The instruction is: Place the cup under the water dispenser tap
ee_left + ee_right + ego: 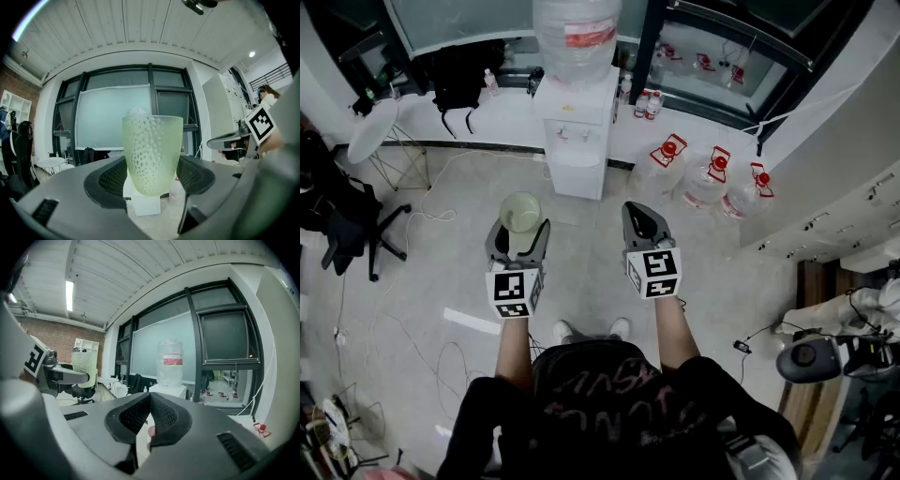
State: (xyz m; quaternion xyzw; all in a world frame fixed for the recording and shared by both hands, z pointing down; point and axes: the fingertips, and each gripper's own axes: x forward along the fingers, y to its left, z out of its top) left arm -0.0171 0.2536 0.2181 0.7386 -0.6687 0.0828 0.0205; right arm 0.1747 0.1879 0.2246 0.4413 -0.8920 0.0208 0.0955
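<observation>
1. Cup [520, 214], pale green and dimpled, is standing upright between the jaws of the left gripper [519, 232], which are pinching it from both sides.
2. Beside it, well apart, the right gripper [640, 217] is hovering with its jaws pressing together on nothing.
3. Both grippers are pointing toward the white water dispenser [575, 141], which is standing ahead against the window wall, carrying a big bottle [577, 28]; the cup is hanging well short of it.
</observation>
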